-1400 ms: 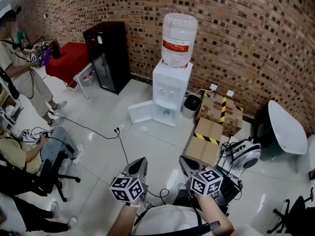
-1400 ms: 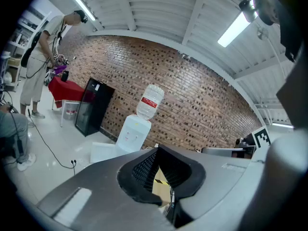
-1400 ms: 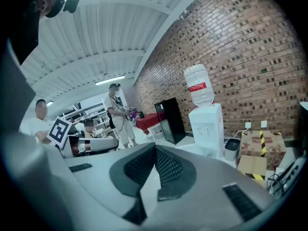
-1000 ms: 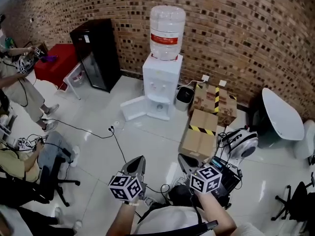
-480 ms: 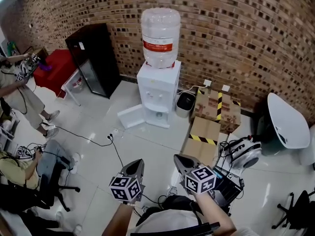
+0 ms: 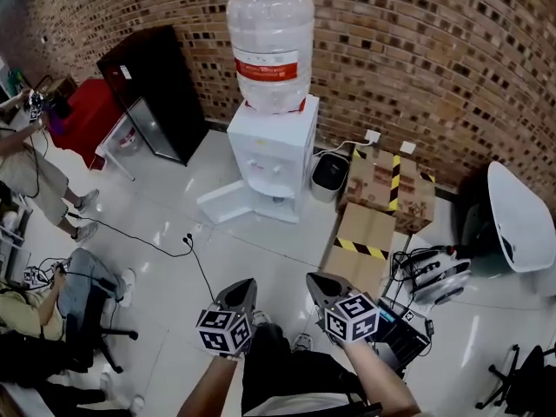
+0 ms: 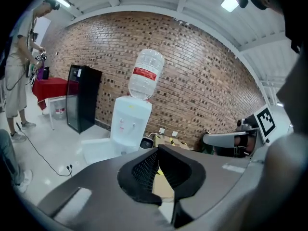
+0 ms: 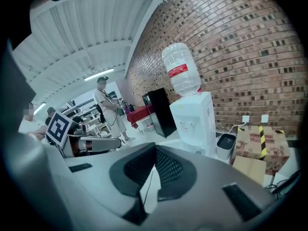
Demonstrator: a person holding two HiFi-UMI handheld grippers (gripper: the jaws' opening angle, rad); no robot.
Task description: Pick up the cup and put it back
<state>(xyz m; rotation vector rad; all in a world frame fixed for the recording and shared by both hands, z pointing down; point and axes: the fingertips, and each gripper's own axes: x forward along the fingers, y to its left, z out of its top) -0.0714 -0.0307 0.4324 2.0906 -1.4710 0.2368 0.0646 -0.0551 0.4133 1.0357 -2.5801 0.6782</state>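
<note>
No cup can be made out in any view. A white water dispenser (image 6: 269, 150) with a big clear bottle (image 6: 269, 46) stands against the brick wall ahead; it also shows in the left gripper view (image 7: 130, 124) and the right gripper view (image 8: 195, 119). Its lower door (image 6: 228, 203) hangs open over the floor. My left gripper (image 6: 241, 287) and right gripper (image 6: 318, 281) are held side by side low in the head view, well short of the dispenser. Both point toward it. The left gripper (image 7: 158, 150) is shut and holds nothing, and so is the right gripper (image 8: 155, 148).
A black cabinet (image 6: 143, 85) and a red table (image 6: 78, 115) stand left of the dispenser. A small bin (image 6: 330, 172) and cardboard boxes (image 6: 391, 185) sit to its right. A cable (image 6: 174, 241) runs across the white floor. People (image 6: 30, 168) are at the left, a white chair (image 6: 521, 220) at the right.
The dispenser has grown larger and nearer in the head view as I moved toward it. Both grippers keep their place side by side, still shut.
</note>
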